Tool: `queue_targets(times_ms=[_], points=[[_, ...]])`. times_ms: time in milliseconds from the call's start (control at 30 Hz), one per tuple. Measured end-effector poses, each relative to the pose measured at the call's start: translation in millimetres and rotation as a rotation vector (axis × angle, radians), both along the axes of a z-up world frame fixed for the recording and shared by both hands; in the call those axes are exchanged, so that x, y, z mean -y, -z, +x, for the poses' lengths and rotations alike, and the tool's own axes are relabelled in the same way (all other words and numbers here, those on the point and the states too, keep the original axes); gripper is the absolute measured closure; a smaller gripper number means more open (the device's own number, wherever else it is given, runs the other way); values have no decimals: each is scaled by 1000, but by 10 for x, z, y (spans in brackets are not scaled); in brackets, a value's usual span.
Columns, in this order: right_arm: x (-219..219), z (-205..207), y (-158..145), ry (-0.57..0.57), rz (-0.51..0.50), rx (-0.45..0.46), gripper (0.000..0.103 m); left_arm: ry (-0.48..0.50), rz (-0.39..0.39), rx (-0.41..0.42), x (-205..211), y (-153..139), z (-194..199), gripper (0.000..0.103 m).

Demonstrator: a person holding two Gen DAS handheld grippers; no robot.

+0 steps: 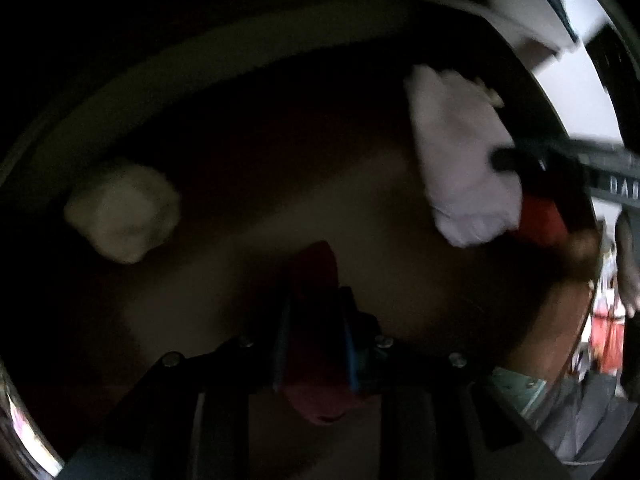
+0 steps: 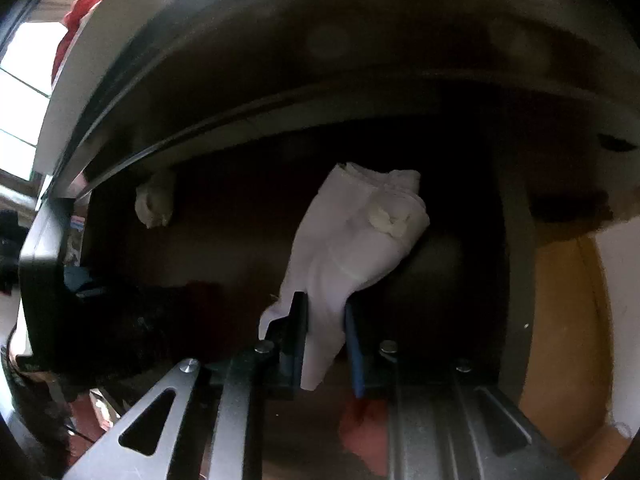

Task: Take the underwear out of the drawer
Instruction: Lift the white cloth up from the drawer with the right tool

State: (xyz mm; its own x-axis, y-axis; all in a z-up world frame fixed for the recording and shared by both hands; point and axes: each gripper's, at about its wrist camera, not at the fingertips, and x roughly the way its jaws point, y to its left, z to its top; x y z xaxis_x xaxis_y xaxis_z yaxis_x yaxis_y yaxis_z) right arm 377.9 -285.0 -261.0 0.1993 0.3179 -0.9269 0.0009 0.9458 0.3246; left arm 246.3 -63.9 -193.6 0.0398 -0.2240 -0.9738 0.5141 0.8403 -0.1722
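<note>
Both grippers are inside a dark wooden drawer (image 2: 516, 264). My right gripper (image 2: 326, 320) is shut on white underwear (image 2: 352, 240), which hangs from its blue-padded fingers (image 2: 354, 352). In the left wrist view the same white underwear (image 1: 460, 160) hangs at the upper right, pinched by the right gripper's black finger (image 1: 520, 160). My left gripper (image 1: 316, 320) is shut on dark red underwear (image 1: 316, 360), which fills the gap between its fingers. A red cloth (image 2: 364, 428) lies under the right gripper.
A balled pale cloth (image 1: 124, 210) lies on the drawer floor to the left; it also shows at the back left in the right wrist view (image 2: 154, 200). The cabinet's underside (image 2: 280, 80) hangs close above. Another red cloth (image 1: 544, 216) lies behind the white underwear.
</note>
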Motion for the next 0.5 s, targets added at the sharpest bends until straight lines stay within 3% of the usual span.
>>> queue_targets(times_ms=[100,167,200,233,333,500], points=[[-27,23,48,29,-6,-15,68,-56,-32,-1,-126,-28,28,78],[-102,61,123,60,25,-28,56,-90,-50,-12,-185,-45,35,57],[-117,73,132,74,37,-35,49,-116,-55,-7,-220,-62,35,40],[-145,83,139,82,36,-37,45,-134,-55,-1,-242,-76,32,29],[-262,107,176,93,-6,-45,41,-163,-53,-10,-254,-80,6,26],[-503,161,327,86,-92,-103,41,-96,26,-50,-57,25,-119,26]])
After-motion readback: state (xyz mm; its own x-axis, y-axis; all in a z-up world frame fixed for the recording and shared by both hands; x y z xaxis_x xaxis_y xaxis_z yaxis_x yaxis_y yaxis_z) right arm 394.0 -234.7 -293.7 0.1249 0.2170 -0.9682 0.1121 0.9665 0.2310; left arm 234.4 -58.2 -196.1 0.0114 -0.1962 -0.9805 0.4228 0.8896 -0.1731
